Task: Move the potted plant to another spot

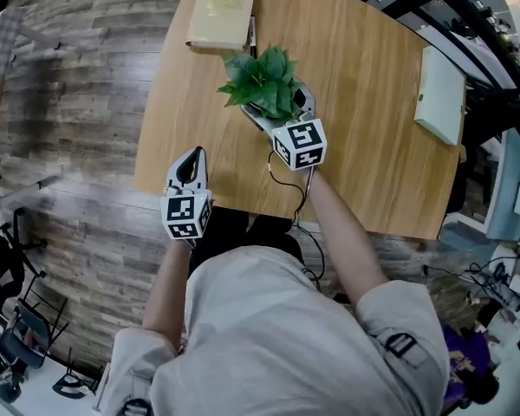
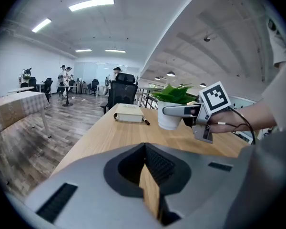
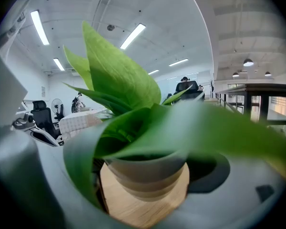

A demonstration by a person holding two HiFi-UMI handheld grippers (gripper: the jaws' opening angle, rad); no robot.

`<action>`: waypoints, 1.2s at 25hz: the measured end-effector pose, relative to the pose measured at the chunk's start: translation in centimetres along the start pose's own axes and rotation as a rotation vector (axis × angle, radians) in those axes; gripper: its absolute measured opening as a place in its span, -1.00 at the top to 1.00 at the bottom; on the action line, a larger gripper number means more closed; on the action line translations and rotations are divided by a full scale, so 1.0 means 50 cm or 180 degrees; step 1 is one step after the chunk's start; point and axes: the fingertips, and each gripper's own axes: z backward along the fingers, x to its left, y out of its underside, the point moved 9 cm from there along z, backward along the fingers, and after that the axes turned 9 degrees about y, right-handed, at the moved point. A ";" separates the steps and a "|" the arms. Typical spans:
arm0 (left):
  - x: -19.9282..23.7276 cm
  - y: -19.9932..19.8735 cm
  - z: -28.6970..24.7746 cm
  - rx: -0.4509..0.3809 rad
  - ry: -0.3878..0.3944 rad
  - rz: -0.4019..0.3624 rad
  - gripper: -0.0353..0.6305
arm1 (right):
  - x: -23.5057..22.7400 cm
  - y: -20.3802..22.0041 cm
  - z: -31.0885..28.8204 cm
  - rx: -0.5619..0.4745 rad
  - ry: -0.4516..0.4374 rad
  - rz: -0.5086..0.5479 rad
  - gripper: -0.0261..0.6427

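Bordering potted plant (image 1: pixel 264 85): book (image 1: pixel 221 16), pen (image 1: pixel 253 36).

Left tongs (image 2: pixel 147 168) together over table (image 2: pixel 105 132)

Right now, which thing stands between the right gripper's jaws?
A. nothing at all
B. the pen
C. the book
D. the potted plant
D: the right gripper view shows the potted plant standing between the jaws of the right gripper, its leaves filling that view, while the book lies apart at the far edge of the table.
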 end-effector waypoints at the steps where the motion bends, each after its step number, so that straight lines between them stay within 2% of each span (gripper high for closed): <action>1: 0.004 0.003 -0.003 0.0011 0.0002 0.0003 0.86 | -0.001 0.007 -0.010 0.0029 0.0001 -0.0003 -0.63; 15: 0.036 0.016 -0.032 0.0134 0.0154 0.0054 0.86 | -0.007 0.071 -0.094 0.0299 0.0114 -0.0063 -0.63; 30: 0.050 0.018 -0.047 0.0225 0.0276 -0.0020 0.86 | -0.010 0.099 -0.098 0.0332 0.0200 -0.0096 -0.65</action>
